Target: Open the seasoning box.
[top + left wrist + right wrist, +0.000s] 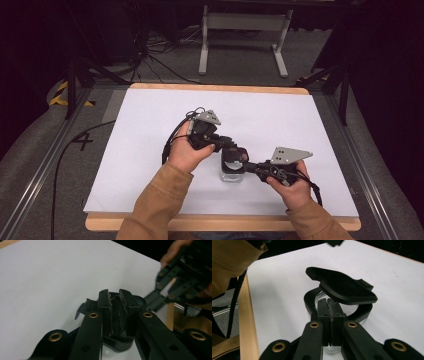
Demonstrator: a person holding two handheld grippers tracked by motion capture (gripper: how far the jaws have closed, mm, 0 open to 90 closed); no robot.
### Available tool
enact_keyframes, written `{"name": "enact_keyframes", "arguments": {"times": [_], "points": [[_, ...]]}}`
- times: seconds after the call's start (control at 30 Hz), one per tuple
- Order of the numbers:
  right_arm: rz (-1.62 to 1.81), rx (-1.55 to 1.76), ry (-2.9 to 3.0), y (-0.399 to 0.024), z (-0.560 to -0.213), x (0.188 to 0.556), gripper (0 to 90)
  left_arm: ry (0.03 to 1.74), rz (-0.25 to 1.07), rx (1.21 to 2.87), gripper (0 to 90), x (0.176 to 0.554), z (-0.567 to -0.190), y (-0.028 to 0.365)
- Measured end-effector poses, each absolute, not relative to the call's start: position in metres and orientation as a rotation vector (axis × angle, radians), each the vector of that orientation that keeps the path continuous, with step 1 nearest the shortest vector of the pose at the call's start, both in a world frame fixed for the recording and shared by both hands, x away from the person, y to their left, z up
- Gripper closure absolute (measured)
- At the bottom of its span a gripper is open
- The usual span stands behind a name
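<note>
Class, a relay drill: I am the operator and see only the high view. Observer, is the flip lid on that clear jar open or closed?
Observer: Open. In the right gripper view the flip lid stands tilted up above the jar's black collar.
Operator: What does the right gripper hold?
Observer: Its jaws are shut on the collar's near rim.
Operator: And the left gripper?
Observer: Its jaws are together over the lid; whether they pinch it, I cannot tell.

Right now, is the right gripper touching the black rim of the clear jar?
Touching. In the right gripper view, the right gripper has its jaws pressed together on the jar's black rim, under the raised flip lid.
</note>
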State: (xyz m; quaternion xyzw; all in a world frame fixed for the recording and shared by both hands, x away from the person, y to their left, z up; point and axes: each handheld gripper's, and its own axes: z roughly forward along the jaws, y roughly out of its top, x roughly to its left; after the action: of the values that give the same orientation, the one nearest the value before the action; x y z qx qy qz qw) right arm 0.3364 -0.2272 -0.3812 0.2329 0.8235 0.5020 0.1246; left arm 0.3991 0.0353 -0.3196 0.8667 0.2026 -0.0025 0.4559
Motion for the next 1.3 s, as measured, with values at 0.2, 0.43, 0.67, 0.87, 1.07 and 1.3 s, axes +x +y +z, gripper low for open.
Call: {"name": "enact_keyframes", "arguments": {"times": [0.2, 0.43, 0.67, 0.87, 1.07, 1.3], "points": [[1.491, 0.67, 2.371, -0.23, -0.373, 0.341, 89.8, 0.416, -0.044, 2.221, 82.2, 0.378, -0.313, 0.034], [1.523, 0.675, 2.341, -0.233, -0.367, 0.346, 89.8, 0.379, -0.062, 2.33, 83.3, 0.373, -0.325, 0.02], [1.527, 0.678, 2.329, -0.232, -0.367, 0.344, 89.8, 0.44, -0.002, 2.328, 83.9, 0.383, -0.335, 0.015], [1.517, 0.681, 2.338, -0.232, -0.369, 0.341, 89.7, 0.458, 0.026, 2.267, 85.9, 0.387, -0.333, 0.017], [1.472, 0.686, 2.386, -0.228, -0.38, 0.34, 89.8, 0.482, 0.056, 2.204, 85.7, 0.392, -0.328, 0.021], [1.499, 0.716, 2.401, -0.226, -0.39, 0.339, 89.8, 0.521, 0.036, 2.099, 85.2, 0.405, -0.33, 0.03]]}}
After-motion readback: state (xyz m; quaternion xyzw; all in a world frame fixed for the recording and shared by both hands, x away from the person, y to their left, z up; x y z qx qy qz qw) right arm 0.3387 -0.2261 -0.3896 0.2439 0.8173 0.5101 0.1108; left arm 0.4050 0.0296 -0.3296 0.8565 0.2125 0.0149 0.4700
